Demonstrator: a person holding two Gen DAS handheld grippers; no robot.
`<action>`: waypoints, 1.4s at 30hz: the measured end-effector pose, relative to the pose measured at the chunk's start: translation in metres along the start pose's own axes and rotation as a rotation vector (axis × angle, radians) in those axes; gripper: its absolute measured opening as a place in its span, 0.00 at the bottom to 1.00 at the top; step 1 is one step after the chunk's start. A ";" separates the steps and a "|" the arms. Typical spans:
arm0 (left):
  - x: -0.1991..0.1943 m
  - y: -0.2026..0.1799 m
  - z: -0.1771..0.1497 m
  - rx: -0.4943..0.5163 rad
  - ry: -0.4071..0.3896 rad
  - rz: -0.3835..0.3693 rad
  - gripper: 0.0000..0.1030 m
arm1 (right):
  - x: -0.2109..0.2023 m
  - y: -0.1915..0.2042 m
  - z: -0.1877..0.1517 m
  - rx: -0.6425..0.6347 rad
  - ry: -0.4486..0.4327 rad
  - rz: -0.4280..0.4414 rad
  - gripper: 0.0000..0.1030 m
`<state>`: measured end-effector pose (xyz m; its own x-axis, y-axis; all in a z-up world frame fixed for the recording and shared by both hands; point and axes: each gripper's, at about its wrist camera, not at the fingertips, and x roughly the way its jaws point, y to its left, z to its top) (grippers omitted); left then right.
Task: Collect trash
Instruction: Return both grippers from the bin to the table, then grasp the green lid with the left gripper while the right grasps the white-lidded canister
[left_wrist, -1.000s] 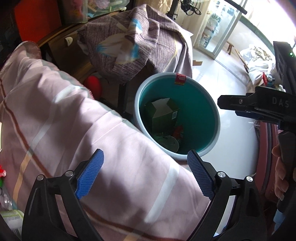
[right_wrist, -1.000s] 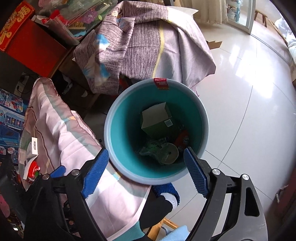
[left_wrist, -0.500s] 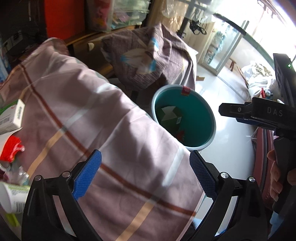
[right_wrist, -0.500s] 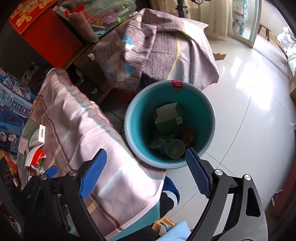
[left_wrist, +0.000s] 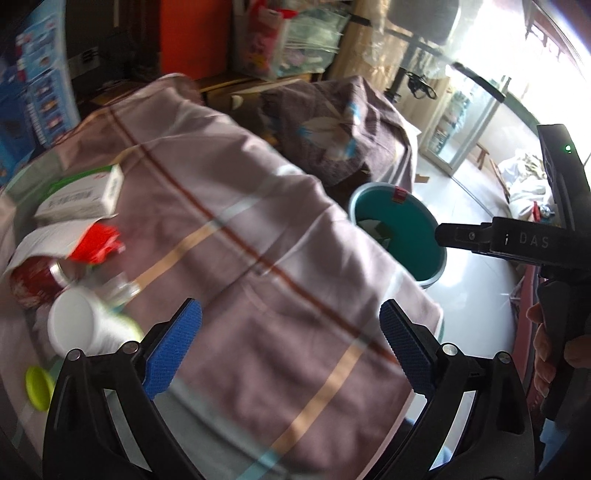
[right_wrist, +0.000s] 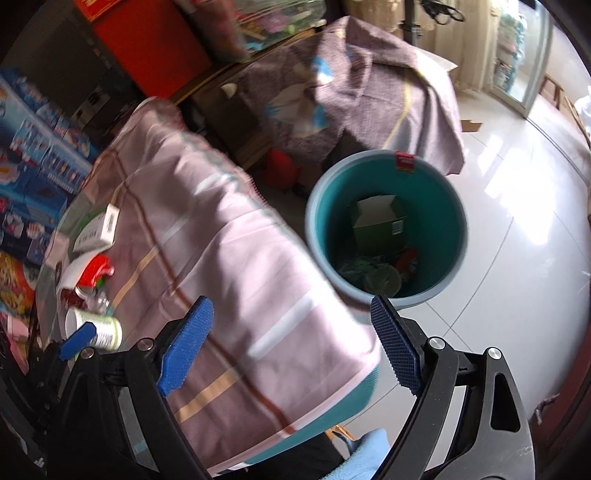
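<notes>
My left gripper (left_wrist: 290, 349) is open and empty above a table under a pink striped cloth (left_wrist: 258, 236). Trash lies at the table's left: a white-green box (left_wrist: 83, 197), a red wrapper (left_wrist: 98, 243), a red can (left_wrist: 31, 278), a white cup (left_wrist: 79, 326) and a green lid (left_wrist: 37, 387). My right gripper (right_wrist: 291, 341) is open and empty over the table's right edge. A teal bin (right_wrist: 388, 229) stands on the floor beyond, holding a green box (right_wrist: 380, 221) and other scraps. The same trash shows in the right wrist view, with the cup (right_wrist: 96, 328) lowest.
A second table under a grey-purple cloth (right_wrist: 354, 88) stands behind the bin. A red cabinet (right_wrist: 147, 48) and blue boxes (right_wrist: 33, 162) fill the back left. White tiled floor (right_wrist: 517, 240) lies to the right. The right gripper's body (left_wrist: 517, 240) shows at the right of the left wrist view.
Both grippers have swung left and back from over the bin toward the table. The trash on the table's left has come into view. Both stayed open.
</notes>
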<state>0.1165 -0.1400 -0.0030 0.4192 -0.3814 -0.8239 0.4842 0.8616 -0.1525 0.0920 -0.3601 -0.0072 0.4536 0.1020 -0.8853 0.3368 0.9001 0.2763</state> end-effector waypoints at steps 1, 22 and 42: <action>-0.006 0.008 -0.005 -0.010 -0.006 0.010 0.94 | 0.001 0.009 -0.003 -0.019 0.004 0.006 0.81; -0.070 0.193 -0.106 -0.350 -0.032 0.188 0.94 | 0.047 0.195 -0.061 -0.360 0.138 0.122 0.81; -0.068 0.266 -0.150 -0.460 0.021 0.214 0.94 | 0.090 0.293 -0.080 -0.547 0.088 0.072 0.63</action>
<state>0.1017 0.1654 -0.0691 0.4540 -0.1772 -0.8732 -0.0010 0.9799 -0.1993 0.1656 -0.0532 -0.0363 0.3809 0.1854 -0.9058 -0.1803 0.9758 0.1239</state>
